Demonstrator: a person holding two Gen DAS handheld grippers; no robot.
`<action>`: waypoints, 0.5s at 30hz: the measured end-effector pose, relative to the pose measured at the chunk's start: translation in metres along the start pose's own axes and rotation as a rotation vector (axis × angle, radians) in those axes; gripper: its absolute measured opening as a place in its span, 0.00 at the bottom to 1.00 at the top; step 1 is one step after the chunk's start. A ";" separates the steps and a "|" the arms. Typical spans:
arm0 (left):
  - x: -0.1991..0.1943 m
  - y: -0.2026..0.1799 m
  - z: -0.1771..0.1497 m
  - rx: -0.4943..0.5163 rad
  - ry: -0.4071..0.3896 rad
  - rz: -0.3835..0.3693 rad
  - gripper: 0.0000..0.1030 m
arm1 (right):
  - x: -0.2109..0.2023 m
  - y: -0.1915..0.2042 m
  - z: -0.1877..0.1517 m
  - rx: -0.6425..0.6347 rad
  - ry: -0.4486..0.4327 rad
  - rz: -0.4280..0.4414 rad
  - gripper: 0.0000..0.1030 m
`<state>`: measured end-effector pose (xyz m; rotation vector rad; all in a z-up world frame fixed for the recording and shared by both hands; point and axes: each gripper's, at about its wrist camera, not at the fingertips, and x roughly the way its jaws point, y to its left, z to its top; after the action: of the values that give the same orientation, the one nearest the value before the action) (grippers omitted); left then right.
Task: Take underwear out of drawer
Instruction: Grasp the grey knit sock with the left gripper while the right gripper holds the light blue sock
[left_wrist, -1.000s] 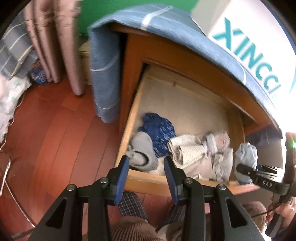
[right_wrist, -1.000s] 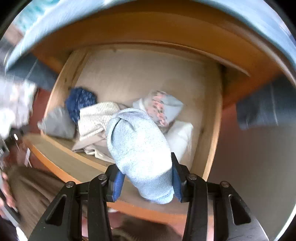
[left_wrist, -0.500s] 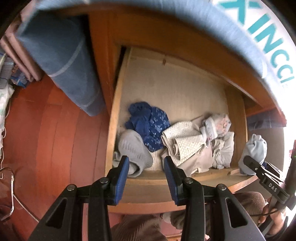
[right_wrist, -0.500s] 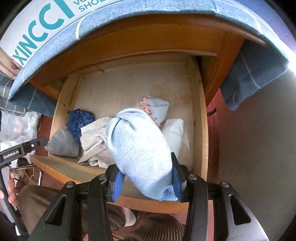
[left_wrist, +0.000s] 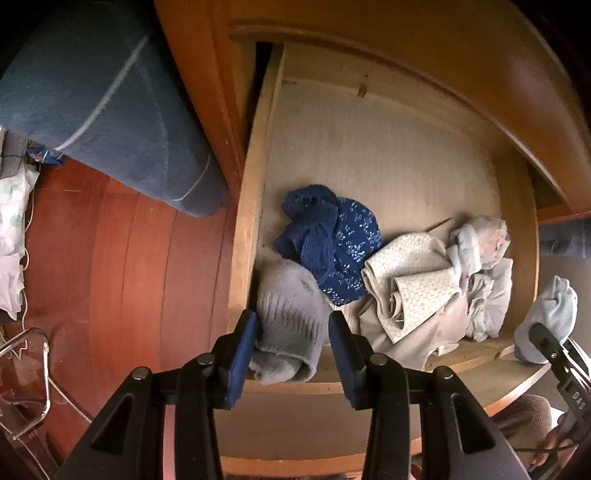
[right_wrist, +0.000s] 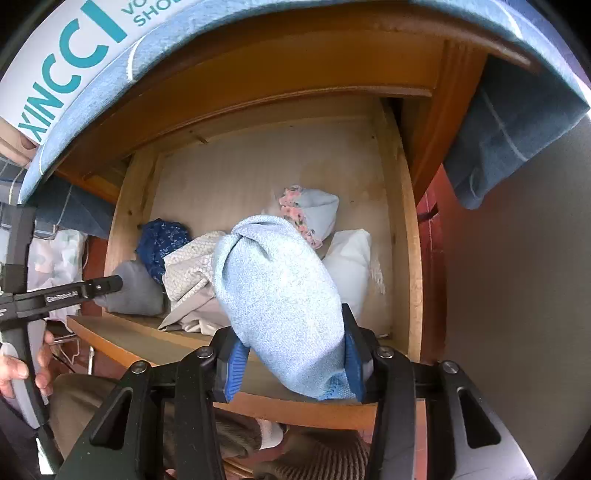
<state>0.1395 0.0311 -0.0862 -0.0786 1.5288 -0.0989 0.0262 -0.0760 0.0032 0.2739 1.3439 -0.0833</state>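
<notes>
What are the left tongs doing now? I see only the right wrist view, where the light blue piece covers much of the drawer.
Observer: The left tongs are open, with the grey piece between their fingers at the front left corner of the drawer.
Operator: Is the grey piece lifted already?
Observer: It seems not. It rests in that corner against the front board, and the fingers are not closed on it.
Operator: Where is my light blue piece relative to the drawer?
Observer: In the left wrist view, the right tongs hold the light blue piece outside the drawer, past its front right corner.
</notes>
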 end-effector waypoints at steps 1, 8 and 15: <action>0.002 -0.001 0.001 0.002 0.008 -0.001 0.46 | 0.000 0.000 0.000 0.002 0.001 0.002 0.40; 0.020 -0.010 0.004 0.012 0.070 -0.005 0.56 | -0.001 0.000 0.000 0.001 0.008 0.003 0.40; 0.040 -0.025 0.004 0.052 0.137 0.056 0.58 | 0.000 0.002 0.001 -0.003 0.013 0.005 0.41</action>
<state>0.1445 0.0019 -0.1228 0.0133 1.6629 -0.1009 0.0272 -0.0745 0.0032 0.2755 1.3562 -0.0752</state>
